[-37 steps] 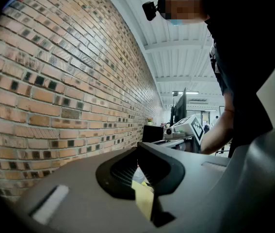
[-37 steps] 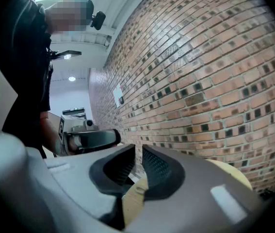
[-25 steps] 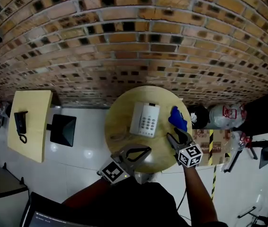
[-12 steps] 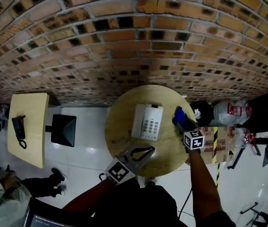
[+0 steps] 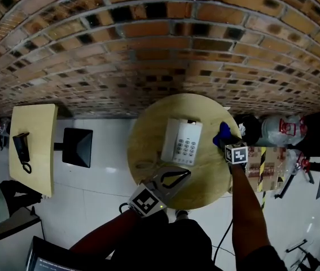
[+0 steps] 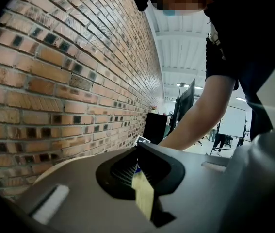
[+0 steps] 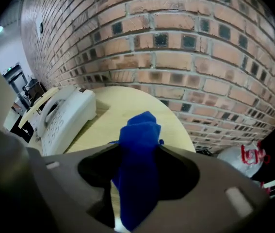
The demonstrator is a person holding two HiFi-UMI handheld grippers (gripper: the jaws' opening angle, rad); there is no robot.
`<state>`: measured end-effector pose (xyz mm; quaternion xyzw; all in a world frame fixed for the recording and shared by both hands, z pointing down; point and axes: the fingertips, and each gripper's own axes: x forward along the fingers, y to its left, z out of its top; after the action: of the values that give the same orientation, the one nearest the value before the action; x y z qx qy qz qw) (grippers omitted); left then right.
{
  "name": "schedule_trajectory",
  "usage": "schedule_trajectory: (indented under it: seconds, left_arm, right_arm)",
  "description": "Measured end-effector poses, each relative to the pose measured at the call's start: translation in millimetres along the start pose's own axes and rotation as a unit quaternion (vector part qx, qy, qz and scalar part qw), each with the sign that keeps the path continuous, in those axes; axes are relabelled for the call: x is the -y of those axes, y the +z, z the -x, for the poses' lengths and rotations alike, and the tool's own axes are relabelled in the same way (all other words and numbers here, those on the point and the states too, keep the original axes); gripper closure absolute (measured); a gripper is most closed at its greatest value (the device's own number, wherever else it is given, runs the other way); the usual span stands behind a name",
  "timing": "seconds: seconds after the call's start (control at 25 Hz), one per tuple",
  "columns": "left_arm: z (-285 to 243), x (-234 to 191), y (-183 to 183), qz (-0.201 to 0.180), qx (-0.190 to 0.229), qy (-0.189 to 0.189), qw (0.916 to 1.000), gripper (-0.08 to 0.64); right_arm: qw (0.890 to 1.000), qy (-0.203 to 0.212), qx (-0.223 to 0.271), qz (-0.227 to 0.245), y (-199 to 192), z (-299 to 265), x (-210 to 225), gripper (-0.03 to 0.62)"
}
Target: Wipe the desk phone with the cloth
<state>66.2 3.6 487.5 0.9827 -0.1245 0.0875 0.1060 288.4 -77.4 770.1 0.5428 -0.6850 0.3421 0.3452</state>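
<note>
A: Where do the right fingers (image 7: 210, 174) stand?

B: Spread and opening wider, with the blue cloth (image 7: 139, 140) bunched between them. The pads do not look to be pressing on it, so it is straddled, not pinched.

A: And the left fingers (image 6: 175, 168)?

B: Pressed together on nothing, over the near part of the worktop (image 5: 148, 143). The phone (image 5: 182, 141) lies just beyond their tips. It is to the left of the right fingers and apart from the cloth.

A: What could go wrong for the person from here?

B: Most likely the grab. The cloth sits close to the worktop's rim, which runs just past those fingers on their right. If they close on only the top fold, the cloth could slide out on the lift. A nudge instead of a pinch could push it over the rim.

A: And after that?

B: The phone looks light and nothing braces it. A hard wipe might skate it across the worktop or knock the handset from its cradle, unless the left fingers steady the base.
</note>
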Motion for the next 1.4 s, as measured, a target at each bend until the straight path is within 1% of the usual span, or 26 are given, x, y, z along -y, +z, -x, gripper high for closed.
schedule_trajectory:
  seconds: [0.04, 0.12, 0.16, 0.32, 0.4, 0.52, 0.6, 0.72, 0.8, 0.88, 1.0, 1.12, 1.28, 1.4]
  left_arm:
    - [1, 0, -2, 0.0, -0.001, -0.001, 1.0, 0.56]
    - [2, 1, -5, 0.004, -0.001, 0.0, 1.0, 0.56]
    - [4, 1, -6, 0.006, 0.001, 0.001, 1.0, 0.56]
    - [11, -1, -9, 0.005, 0.003, 0.007, 1.0, 0.56]
    - [15, -3, -8, 0.006, 0.005, 0.011, 0.9999, 0.56]
    - [21, -7, -5, 0.004, 0.008, 0.017, 0.9998, 0.56]
    - [25, -8, -2, 0.003, 0.013, 0.022, 0.9997, 0.56]
    - [33, -10, 2, 0.008, 0.02, 0.032, 0.9993, 0.56]
    - [39, -12, 2, 0.011, 0.022, 0.038, 0.999, 0.56]
    - [46, -14, -1, 0.011, 0.019, 0.043, 0.9988, 0.56]
    - [56, -19, -6, 0.017, 0.017, 0.054, 0.9983, 0.56]
    - [64, -23, -9, 0.019, 0.018, 0.06, 0.9978, 0.56]
    - [68, -28, -10, 0.027, 0.023, 0.065, 0.9973, 0.56]
    - [68, -28, -11, 0.029, 0.024, 0.066, 0.9971, 0.56]
  right_arm:
    - [1.0, -0.002, 0.0, -0.001, 0, 0, 1, 0.383]
    - [1.0, -0.004, 0.004, -0.007, 1, 1, 3, 0.484]
    - [1.0, -0.002, 0.006, -0.01, 0, 1, 2, 0.506]
    - [1.0, 0.01, 0.015, -0.011, 7, 6, -3, 0.529]
    - [0.999, 0.02, 0.042, -0.012, 24, 14, -11, 0.532]
    - [0.994, 0.048, 0.1, 0.0, 66, 32, -35, 0.533]
    - [0.989, 0.07, 0.131, 0.023, 96, 43, -58, 0.534]
    - [0.98, 0.1, 0.158, 0.067, 136, 52, -93, 0.534]
    - [0.975, 0.108, 0.163, 0.102, 154, 48, -114, 0.534]
    - [0.973, 0.112, 0.153, 0.132, 161, 33, -132, 0.534]
    - [0.973, 0.134, 0.118, 0.149, 151, 5, -155, 0.533]
    - [0.971, 0.167, 0.078, 0.151, 126, -11, -179, 0.534]
    - [0.965, 0.216, 0.049, 0.138, 89, -8, -207, 0.534]
    - [0.96, 0.239, 0.033, 0.143, 55, 0, -226, 0.534]
